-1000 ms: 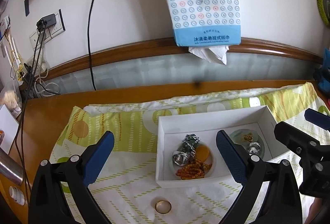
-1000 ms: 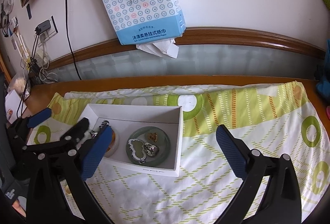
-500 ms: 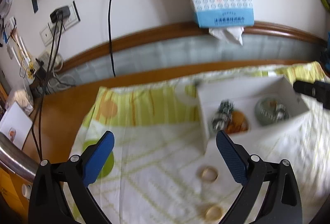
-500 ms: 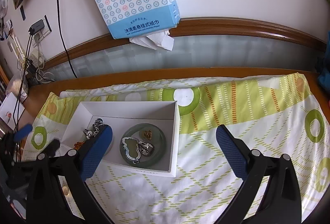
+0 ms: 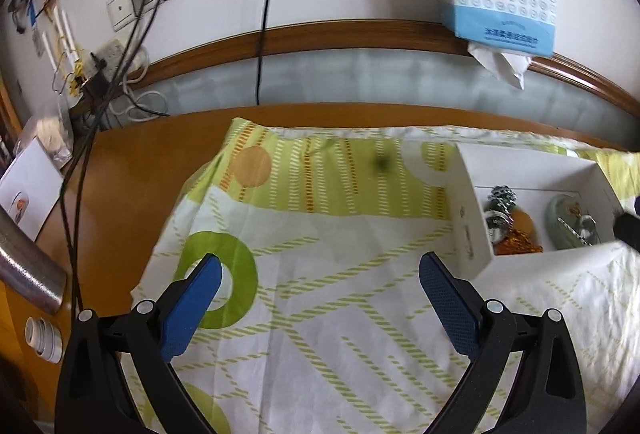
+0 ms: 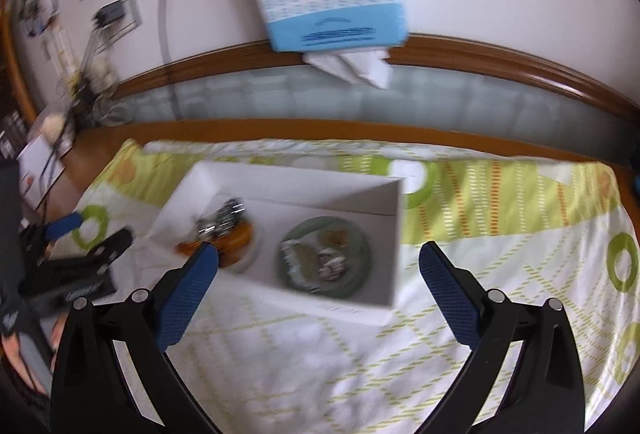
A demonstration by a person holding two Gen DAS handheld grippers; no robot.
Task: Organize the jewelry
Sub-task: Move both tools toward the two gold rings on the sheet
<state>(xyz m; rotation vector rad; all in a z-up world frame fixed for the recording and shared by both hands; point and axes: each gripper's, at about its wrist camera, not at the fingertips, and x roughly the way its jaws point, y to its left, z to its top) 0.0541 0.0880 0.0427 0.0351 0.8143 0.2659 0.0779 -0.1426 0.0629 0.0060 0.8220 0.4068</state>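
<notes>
Both the left tongs [image 5: 318, 276] and right tongs [image 6: 318, 270] are spread wide and empty, so a careless reach could knock the white box [image 6: 394, 234] and scatter the jewelry.

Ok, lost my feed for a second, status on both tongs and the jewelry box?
Left tongs open, empty. Right tongs open, empty. White cardboard box holds green dish, jewelry inside. Nothing blocking.

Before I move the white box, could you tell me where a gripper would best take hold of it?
Probably the right side wall of the white box: it stands upright with a thin free rim, and the cloth beside it is bare. Coming down from above, one finger could go inside and one outside. The green dish lies close inside that wall, so the inner finger has little room. The right gripper is open.
</notes>
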